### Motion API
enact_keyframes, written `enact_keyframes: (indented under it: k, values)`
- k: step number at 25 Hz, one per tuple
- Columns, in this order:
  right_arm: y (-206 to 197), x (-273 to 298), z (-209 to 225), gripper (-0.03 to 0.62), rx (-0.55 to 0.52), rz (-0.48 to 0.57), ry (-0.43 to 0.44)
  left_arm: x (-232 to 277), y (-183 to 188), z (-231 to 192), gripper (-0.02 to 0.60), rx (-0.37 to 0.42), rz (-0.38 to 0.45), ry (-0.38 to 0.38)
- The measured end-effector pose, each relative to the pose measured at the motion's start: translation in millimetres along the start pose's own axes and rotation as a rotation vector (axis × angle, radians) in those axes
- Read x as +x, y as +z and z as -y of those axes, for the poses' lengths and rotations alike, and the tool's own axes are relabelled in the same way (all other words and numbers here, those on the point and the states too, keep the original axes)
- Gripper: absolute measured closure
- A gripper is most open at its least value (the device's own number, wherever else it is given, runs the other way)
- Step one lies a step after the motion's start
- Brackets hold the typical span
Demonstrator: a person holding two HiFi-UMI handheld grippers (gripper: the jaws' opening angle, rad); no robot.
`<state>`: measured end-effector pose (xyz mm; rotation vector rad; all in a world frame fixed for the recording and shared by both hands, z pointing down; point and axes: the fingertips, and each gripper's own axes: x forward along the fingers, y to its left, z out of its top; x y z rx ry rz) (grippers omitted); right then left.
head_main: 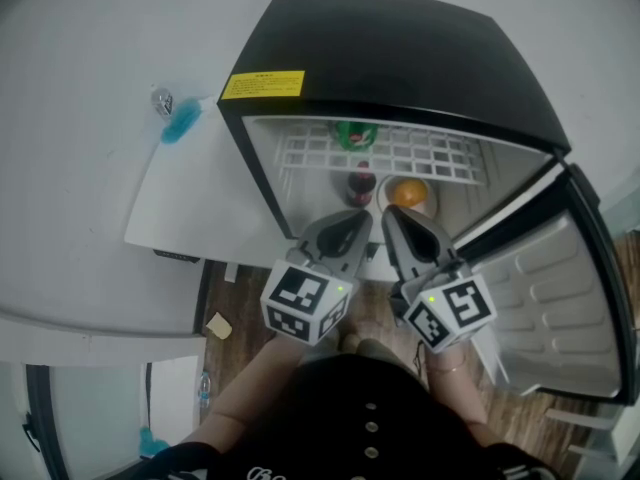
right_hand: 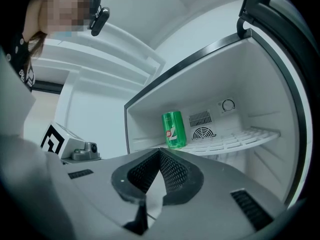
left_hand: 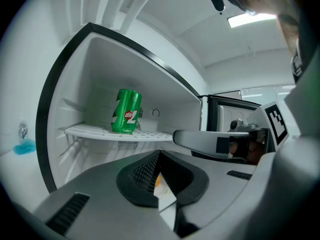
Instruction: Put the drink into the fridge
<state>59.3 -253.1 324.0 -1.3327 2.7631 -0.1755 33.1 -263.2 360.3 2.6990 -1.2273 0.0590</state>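
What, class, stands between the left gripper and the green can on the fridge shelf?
Nothing visible. The fridge door is open, and the green can stands alone on the wire shelf, in a clear line from the shut left gripper.

You get bright, even light; a ceiling lamp (left_hand: 252,19) glares in your left gripper view. All 3 views bend at their edges; both gripper views have black corners

The fridge (head_main: 400,58) is glossy black outside, smooth white plastic inside; the can (left_hand: 126,111) gleams metallic.
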Motion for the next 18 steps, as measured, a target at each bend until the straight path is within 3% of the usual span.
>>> enact_keyframes:
  k: [18]
  values:
    - [-3.0,1.2,5.6,0.585,-0.011,-0.016,0.002,9.3,-0.7,1.4,0.575,-0.008,-0.007,-0.014]
